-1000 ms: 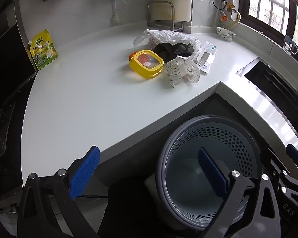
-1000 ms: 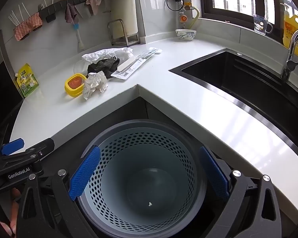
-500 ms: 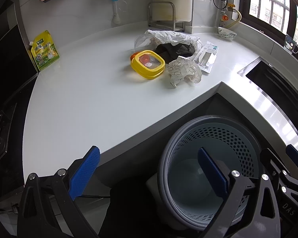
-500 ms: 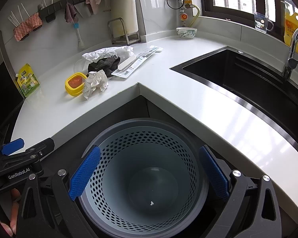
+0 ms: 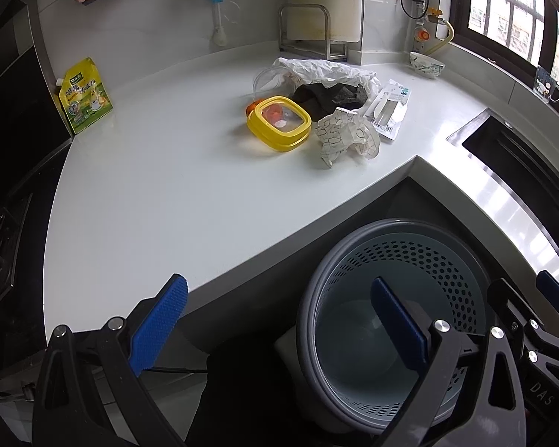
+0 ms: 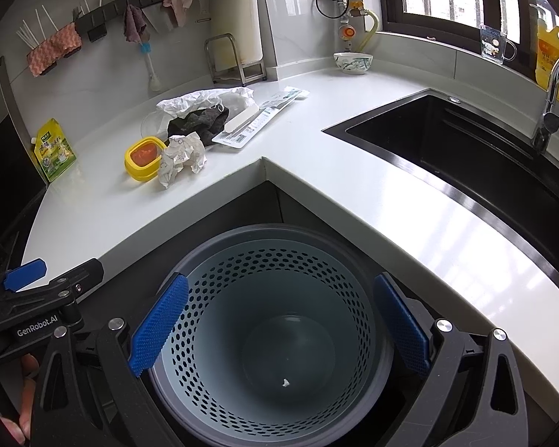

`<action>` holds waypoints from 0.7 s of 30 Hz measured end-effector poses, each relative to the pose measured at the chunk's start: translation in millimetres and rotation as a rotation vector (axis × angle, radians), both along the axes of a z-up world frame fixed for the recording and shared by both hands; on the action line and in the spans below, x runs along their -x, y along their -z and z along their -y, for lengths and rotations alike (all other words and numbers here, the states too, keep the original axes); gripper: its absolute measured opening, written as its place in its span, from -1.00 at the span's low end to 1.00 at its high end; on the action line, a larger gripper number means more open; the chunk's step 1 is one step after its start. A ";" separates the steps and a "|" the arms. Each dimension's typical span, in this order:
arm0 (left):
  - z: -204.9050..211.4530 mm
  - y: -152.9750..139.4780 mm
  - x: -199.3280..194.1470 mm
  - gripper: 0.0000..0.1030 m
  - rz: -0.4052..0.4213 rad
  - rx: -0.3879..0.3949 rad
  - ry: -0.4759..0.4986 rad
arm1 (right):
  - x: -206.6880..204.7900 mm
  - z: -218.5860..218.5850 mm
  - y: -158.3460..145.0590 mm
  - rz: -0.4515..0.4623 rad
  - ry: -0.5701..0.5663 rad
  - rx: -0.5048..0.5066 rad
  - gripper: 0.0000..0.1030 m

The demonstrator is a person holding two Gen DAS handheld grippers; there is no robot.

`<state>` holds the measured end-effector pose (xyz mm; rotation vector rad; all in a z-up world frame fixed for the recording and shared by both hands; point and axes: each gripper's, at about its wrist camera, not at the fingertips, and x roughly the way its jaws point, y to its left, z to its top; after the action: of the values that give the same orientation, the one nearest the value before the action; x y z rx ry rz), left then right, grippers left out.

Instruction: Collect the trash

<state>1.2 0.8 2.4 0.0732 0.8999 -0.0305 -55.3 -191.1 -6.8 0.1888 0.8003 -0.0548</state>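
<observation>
A: Right wrist view first: the trash bin (image 6: 275, 339) stands on the floor in the inner corner of the desk (image 6: 354, 186), directly under the right gripper (image 6: 279, 329). It holds almost nothing; I see only one small white crumb on its bottom.

B: So I judge the task is at its very beginning. The trash lies in one group on the desk, well apart from both grippers: the crumpled paper (image 5: 344, 138) just beside the yellow container (image 5: 279, 123), behind them the dark cloth-like lump (image 5: 331, 97) with the white plastic bag (image 5: 324, 69) on it, and the flat cutlery packet (image 5: 389, 108) at the right of the group.

A: And the jaws?

B: Both pairs are spread wide and hold nothing. The left gripper (image 5: 279, 326) hangs over the edge of the desk and the rim of the bin.

A: What can we not make out?

B: Something orange sits behind the yellow container, mostly hidden. A clear round lid or cup lies partly under the bag; I cannot tell which. What the dark lump really is, I cannot say. The green pouch (image 5: 85, 95) by the wall may not be trash.
</observation>
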 end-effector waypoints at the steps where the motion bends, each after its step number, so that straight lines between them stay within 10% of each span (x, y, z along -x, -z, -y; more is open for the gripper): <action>1: 0.1 -0.1 -0.3 0.88 0.001 -0.001 0.000 | -0.1 -0.3 -0.2 0.000 0.000 0.000 0.84; 21: -4.2 -4.1 1.5 0.88 0.017 -0.002 -0.007 | -0.7 -1.9 -5.3 0.002 -0.004 0.000 0.84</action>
<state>-0.3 5.0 6.4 0.0723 0.8832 -0.0222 -54.6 -189.2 -1.4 0.1872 0.7989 -0.0513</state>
